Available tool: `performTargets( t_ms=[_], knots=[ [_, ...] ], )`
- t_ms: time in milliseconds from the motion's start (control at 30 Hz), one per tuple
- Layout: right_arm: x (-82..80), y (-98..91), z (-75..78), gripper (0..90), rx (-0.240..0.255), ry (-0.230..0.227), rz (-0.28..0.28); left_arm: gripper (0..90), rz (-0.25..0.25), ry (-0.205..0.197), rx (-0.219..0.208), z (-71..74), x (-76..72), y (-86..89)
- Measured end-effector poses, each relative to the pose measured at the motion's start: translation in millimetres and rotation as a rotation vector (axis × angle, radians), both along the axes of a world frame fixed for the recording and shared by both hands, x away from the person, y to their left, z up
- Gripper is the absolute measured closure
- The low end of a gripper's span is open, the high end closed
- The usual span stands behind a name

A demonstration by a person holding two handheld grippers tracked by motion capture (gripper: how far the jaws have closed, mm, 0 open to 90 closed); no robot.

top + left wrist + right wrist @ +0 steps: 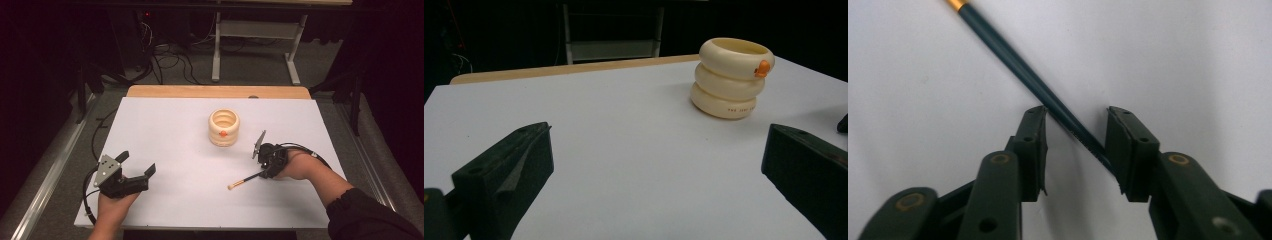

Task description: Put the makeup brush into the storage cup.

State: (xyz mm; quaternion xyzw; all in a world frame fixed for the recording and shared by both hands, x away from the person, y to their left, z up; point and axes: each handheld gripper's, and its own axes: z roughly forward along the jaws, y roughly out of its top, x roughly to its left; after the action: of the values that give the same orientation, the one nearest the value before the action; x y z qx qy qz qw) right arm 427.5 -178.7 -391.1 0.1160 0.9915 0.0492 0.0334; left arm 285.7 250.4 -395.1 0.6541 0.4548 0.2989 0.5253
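Here, brush [246, 179] mid-sheet, well clear of table edge [210, 226].

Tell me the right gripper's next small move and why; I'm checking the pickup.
Probably close the right gripper a little more: the brush handle lies slantwise between its jaws on the table, and a gap shows beside it, so the grip looks unfinished.

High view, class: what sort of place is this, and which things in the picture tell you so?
Probably a lab or recording workspace, not a home. A white sheet covers a wooden table holding just a cream ringed holder and a brush; cables trail across the floor under dark surroundings.
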Motion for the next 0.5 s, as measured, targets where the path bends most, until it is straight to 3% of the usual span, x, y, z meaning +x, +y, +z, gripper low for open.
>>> performTargets(
  t_ms=[500],
  knots=[
    [-2.5, 2.4, -0.2, 81.1, -0.010, -0.008, 0.011, 0.9, 0.000, -0.001, 0.002, -0.2, 0.1, -0.3]
  ],
)
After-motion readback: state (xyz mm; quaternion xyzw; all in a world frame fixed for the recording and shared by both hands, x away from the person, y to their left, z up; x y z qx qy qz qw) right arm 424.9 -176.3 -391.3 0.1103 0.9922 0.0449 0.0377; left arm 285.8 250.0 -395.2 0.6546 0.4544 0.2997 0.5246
